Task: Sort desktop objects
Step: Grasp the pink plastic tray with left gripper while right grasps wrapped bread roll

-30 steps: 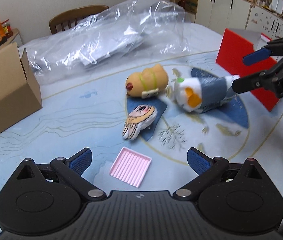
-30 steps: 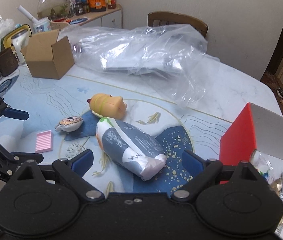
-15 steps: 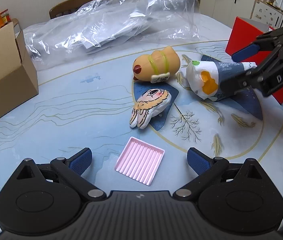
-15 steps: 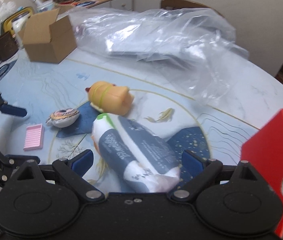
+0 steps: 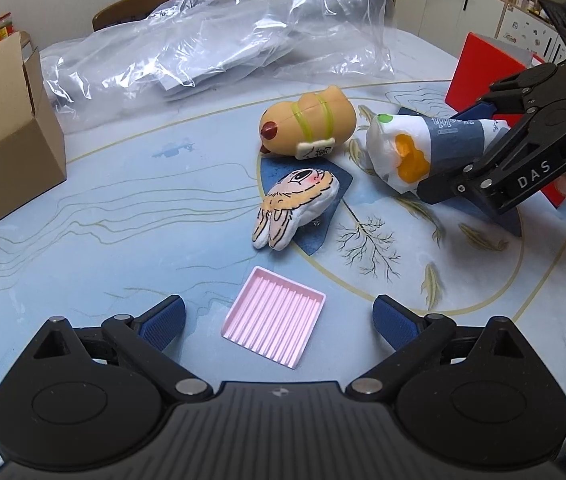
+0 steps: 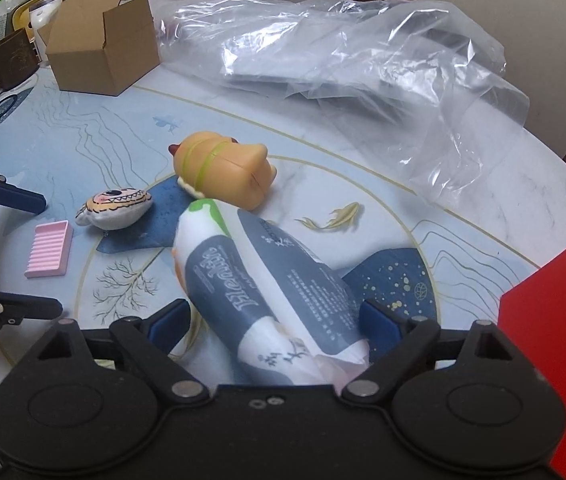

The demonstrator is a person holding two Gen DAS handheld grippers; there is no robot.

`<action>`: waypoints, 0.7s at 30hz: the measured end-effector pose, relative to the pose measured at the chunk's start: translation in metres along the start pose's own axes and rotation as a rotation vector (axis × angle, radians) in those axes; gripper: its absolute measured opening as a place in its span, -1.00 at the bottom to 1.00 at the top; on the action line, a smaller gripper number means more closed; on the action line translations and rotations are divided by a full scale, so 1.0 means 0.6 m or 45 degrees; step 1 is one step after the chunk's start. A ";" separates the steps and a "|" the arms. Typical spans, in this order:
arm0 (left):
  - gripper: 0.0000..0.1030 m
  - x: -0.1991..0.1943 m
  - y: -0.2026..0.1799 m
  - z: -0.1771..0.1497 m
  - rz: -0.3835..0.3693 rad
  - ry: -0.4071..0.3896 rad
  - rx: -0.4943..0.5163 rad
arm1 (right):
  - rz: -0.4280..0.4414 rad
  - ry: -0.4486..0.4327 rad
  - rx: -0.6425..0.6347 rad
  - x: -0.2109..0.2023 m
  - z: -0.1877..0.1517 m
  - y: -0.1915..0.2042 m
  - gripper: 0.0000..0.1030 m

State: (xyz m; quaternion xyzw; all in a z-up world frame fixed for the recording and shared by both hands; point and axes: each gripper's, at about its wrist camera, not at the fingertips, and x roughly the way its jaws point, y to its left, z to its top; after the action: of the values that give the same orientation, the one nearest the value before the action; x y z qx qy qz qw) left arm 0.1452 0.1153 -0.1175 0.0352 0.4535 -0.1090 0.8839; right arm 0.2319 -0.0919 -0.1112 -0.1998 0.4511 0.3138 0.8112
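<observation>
A blue-and-white soft pack point(image 6: 259, 280) lies on the patterned table between the fingers of my right gripper point(image 6: 275, 320). Its jaws are closing around the pack, and the pads do not clearly press on it. In the left wrist view the right gripper point(image 5: 461, 152) straddles the pack point(image 5: 415, 148) from the right. My left gripper point(image 5: 279, 322) hangs open just over a pink ribbed tray point(image 5: 275, 316). Beyond the tray lie a small plush with a drawn face point(image 5: 295, 208) and an orange toy point(image 5: 307, 124) banded in green.
A red box point(image 6: 555, 340) stands open at the right edge. A cardboard box point(image 5: 3, 128) sits far left. A large crumpled clear plastic bag point(image 5: 223, 40) covers the table's far side. A brown mug point(image 6: 7, 60) and clutter lie beyond the cardboard box.
My right gripper has come down and forward, so the pack now lies between its fingers. My left gripper has sunk a little toward the pink tray.
</observation>
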 end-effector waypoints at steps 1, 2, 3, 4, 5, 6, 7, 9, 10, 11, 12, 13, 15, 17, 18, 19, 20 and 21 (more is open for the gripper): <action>0.92 -0.001 0.000 0.000 0.002 -0.002 0.001 | 0.000 0.002 0.001 0.001 0.000 0.000 0.71; 0.91 -0.002 -0.001 0.000 0.008 -0.003 0.002 | -0.002 0.004 0.001 0.002 0.000 0.001 0.68; 0.86 -0.002 -0.001 -0.001 0.012 -0.005 0.002 | -0.006 0.005 -0.002 0.002 0.000 0.002 0.66; 0.82 -0.004 -0.002 0.000 0.012 -0.009 0.002 | -0.009 0.005 -0.005 0.002 0.000 0.003 0.60; 0.75 -0.005 -0.002 0.000 0.009 -0.014 0.003 | -0.010 0.004 -0.007 0.002 0.000 0.004 0.56; 0.68 -0.006 -0.003 0.000 0.007 -0.018 0.003 | -0.014 0.003 -0.007 0.001 0.000 0.004 0.54; 0.60 -0.008 -0.004 -0.001 0.006 -0.022 0.004 | -0.018 0.002 -0.005 0.001 0.000 0.004 0.48; 0.48 -0.009 -0.007 -0.001 0.019 -0.026 0.014 | -0.024 0.002 0.003 -0.001 -0.001 0.002 0.43; 0.40 -0.010 -0.008 -0.002 0.036 -0.028 0.019 | -0.023 0.003 0.010 -0.002 -0.002 0.001 0.42; 0.36 -0.011 -0.009 -0.003 0.048 -0.030 0.021 | -0.024 0.002 0.016 -0.002 -0.003 0.000 0.39; 0.31 -0.011 -0.009 -0.003 0.052 -0.032 0.019 | -0.026 0.002 0.023 -0.004 -0.005 0.000 0.37; 0.23 -0.012 -0.008 -0.003 0.053 -0.032 0.017 | -0.029 0.003 0.028 -0.006 -0.006 -0.001 0.30; 0.03 -0.014 -0.009 -0.003 0.052 -0.035 0.018 | -0.029 0.005 0.038 -0.010 -0.008 -0.002 0.23; -0.02 -0.015 -0.011 -0.001 0.051 -0.031 0.025 | -0.029 0.004 0.048 -0.014 -0.010 -0.003 0.18; -0.02 -0.015 -0.013 -0.002 0.052 -0.030 0.028 | -0.036 0.002 0.056 -0.017 -0.012 -0.003 0.17; -0.02 -0.015 -0.014 -0.002 0.054 -0.031 0.029 | -0.041 0.001 0.066 -0.020 -0.014 -0.003 0.14; -0.02 -0.015 -0.015 -0.003 0.056 -0.031 0.028 | -0.038 -0.001 0.077 -0.023 -0.016 -0.003 0.03; -0.03 -0.016 -0.017 -0.004 0.057 -0.030 0.026 | -0.029 -0.001 0.093 -0.026 -0.017 -0.004 0.02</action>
State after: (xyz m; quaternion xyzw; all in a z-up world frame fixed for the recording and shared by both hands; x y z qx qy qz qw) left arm 0.1357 0.1075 -0.1109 0.0530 0.4409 -0.0944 0.8910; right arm 0.2211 -0.1053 -0.1030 -0.1752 0.4595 0.2879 0.8217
